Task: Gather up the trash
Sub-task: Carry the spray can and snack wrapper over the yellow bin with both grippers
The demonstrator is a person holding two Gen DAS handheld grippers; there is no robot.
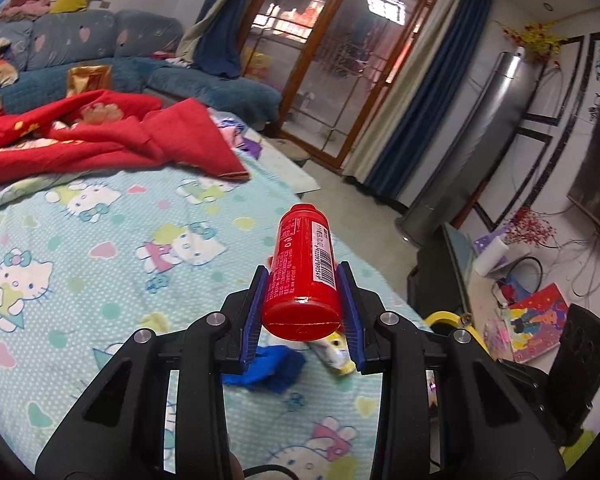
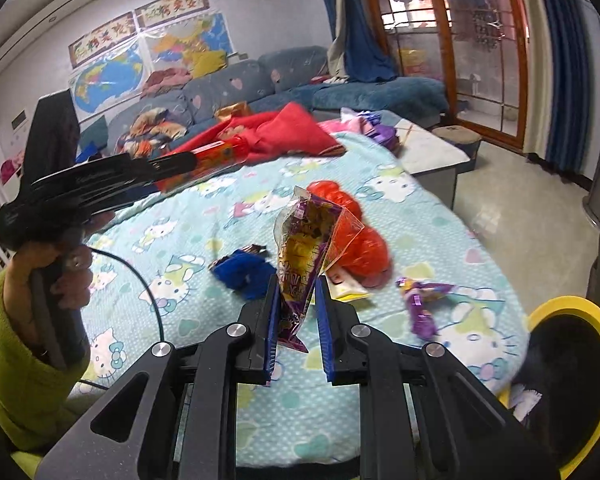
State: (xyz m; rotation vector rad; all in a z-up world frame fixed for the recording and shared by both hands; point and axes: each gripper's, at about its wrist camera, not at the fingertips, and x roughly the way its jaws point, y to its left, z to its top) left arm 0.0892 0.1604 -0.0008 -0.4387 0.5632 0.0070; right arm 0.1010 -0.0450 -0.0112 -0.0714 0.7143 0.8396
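My left gripper point(image 1: 302, 280) is shut on a red plastic bottle point(image 1: 304, 268), held above the Hello Kitty bedspread point(image 1: 99, 240). It also shows in the right wrist view point(image 2: 171, 168), blurred, with the bottle point(image 2: 219, 154). My right gripper point(image 2: 296, 296) is shut on a purple and gold snack wrapper point(image 2: 304, 248), lifted off the bed. On the bedspread point(image 2: 440, 216) lie a crumpled blue wrapper point(image 2: 243, 270), a red bag point(image 2: 364, 236), a purple wrapper point(image 2: 422, 304) and a white-yellow packet point(image 2: 346, 284). The blue wrapper point(image 1: 273, 366) and the packet point(image 1: 334, 354) lie below the left gripper.
A yellow-rimmed trash bin point(image 2: 572, 380) stands at the bed's right edge; its rim shows in the left wrist view point(image 1: 448, 318). A red blanket point(image 1: 99, 136) lies at the far side. A blue sofa point(image 1: 203, 80), low table point(image 2: 432, 148) and cluttered shelf point(image 1: 532, 312) surround the bed.
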